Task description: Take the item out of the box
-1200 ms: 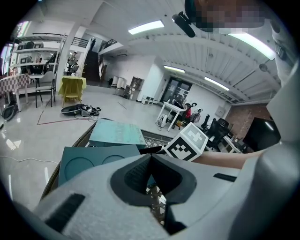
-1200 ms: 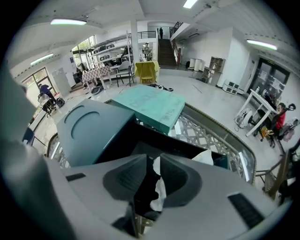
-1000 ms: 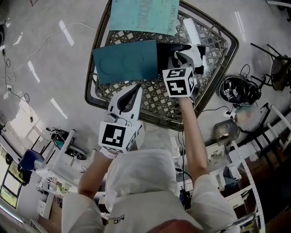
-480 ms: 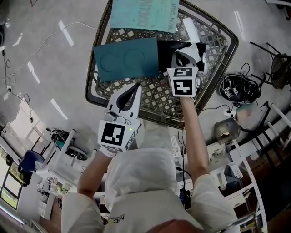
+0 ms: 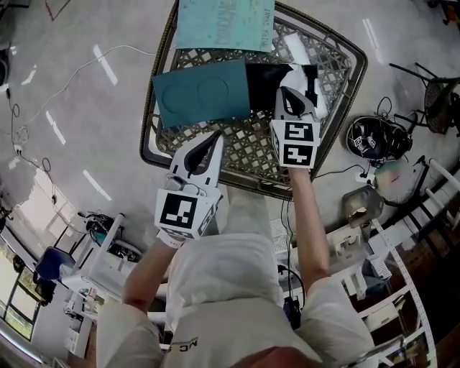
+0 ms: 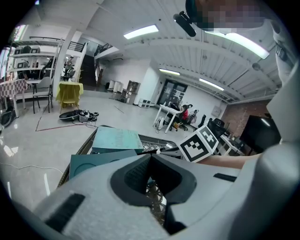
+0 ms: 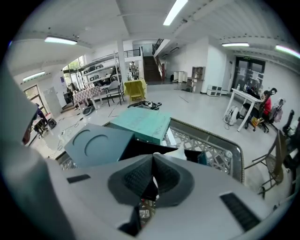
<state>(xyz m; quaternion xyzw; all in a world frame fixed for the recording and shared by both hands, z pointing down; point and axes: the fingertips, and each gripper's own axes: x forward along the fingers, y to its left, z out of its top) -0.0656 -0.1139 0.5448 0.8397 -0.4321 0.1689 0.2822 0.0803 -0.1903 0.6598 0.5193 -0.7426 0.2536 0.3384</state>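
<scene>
— What's changed?
— The right gripper (image 7: 153,158) has drawn back slightly toward the basket's near rim. The left gripper (image 6: 150,158) has held its place there.
— And the layout?
— A lattice basket (image 5: 248,147) sits on the floor, with a pale teal box (image 5: 226,21) at its far edge. The dark teal lid (image 5: 201,93) lies open beside the black box (image 5: 264,83). The white item (image 7: 180,153) is inside it, just past the right tips.
— Tongs?
— Both pressed together, empty.

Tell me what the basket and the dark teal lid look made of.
Basket: probably moulded plastic, grey with a dull sheen; its lattice is even and rigid, though woven rattan isn't ruled out. Dark teal lid: likely matte card, flat, with two embossed circles.
</scene>
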